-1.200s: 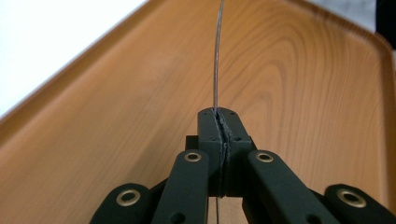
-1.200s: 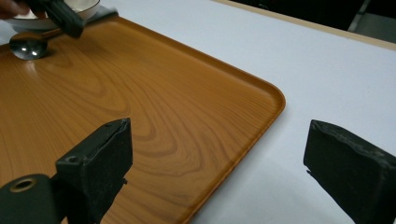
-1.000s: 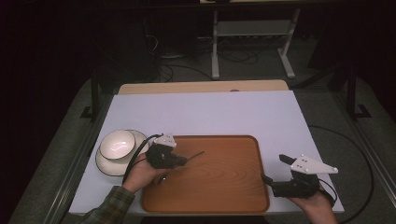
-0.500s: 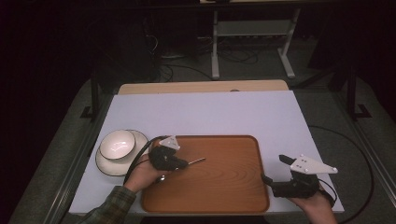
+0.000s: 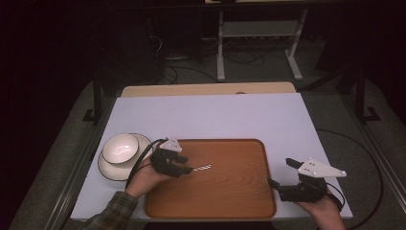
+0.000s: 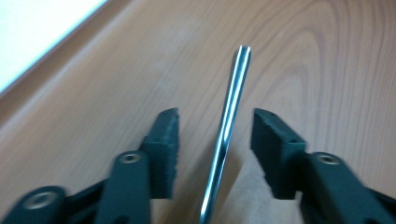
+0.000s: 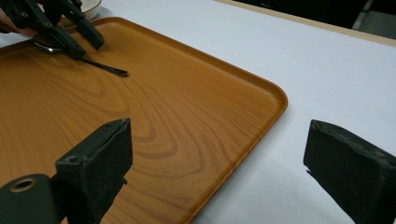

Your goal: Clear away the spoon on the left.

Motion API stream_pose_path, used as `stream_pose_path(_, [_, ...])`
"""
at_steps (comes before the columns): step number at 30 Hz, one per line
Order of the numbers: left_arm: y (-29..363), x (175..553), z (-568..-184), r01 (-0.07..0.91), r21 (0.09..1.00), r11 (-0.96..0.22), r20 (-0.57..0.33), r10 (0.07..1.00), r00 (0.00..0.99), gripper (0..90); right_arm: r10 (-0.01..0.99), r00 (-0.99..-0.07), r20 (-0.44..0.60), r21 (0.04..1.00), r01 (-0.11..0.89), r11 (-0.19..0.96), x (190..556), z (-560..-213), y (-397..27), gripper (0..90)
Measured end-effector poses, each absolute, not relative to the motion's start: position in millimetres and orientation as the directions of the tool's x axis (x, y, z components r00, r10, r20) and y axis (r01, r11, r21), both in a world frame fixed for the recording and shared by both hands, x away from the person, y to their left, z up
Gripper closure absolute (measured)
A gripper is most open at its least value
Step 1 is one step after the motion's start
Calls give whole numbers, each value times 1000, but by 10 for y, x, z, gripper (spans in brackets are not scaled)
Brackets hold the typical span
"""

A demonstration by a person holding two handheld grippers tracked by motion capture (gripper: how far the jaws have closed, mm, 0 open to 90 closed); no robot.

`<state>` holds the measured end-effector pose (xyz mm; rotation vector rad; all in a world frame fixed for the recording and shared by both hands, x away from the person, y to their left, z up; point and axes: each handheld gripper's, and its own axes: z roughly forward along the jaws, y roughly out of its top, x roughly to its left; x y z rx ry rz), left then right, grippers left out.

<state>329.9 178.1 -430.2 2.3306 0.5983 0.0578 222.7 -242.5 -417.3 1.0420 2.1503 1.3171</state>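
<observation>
spoon (image 6: 227,135): handle runs off the bottom edge in the left gripper view, bowl hidden
left gripper (image 5: 187,166): covers the spoon's near end (high view)
right gripper (image 7: 224,172): cropped at frame bottom

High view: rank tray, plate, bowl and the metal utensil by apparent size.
1. wooden tray
2. plate, wider than the bowl sitting on it
3. bowl
4. metal utensil, a thin handle lying on the tray; its other end is hidden under the left gripper.
</observation>
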Motion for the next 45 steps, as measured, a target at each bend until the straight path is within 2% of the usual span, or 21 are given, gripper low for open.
stream_pose_path(2, [1786, 3298, -4303, 410, 664, -626, -134, 440, 888, 411, 771, -636, 38, 883, 382, 272, 2224, -4167, -2425, 74])
stream_pose_path(7, [1794, 3277, -4321, 407, 669, -622, -133, 439, 889, 306, 765, -643, 30, 881, 378, 283, 2227, -4166, -2410, 74])
stream_pose_path(10, [1789, 3286, -4327, 416, 675, -609, -152, 437, 886, 208, 763, -646, 33, 881, 378, 283, 2215, -4171, -2406, 74])
stream_pose_path(14, [1785, 3268, -4331, 407, 675, -616, -142, 433, 890, 148, 762, -646, 31, 886, 371, 279, 2213, -4160, -2425, 73])
stream_pose_path(26, [1970, 3190, -4138, 398, 745, -536, -135, 463, 876, 148, 763, -645, 28, 890, 364, 275, 2205, -4150, -2402, 73])
stream_pose_path(36, [2299, 3051, -3924, 397, 815, -423, -140, 522, 842, 148, 761, -648, 25, 895, 354, 272, 2190, -4140, -2397, 73])
stream_pose_path(45, [2599, 2859, -3881, 376, 843, -383, -111, 562, 820, 148, 766, -642, 30, 901, 350, 258, 2191, -4127, -2417, 73])
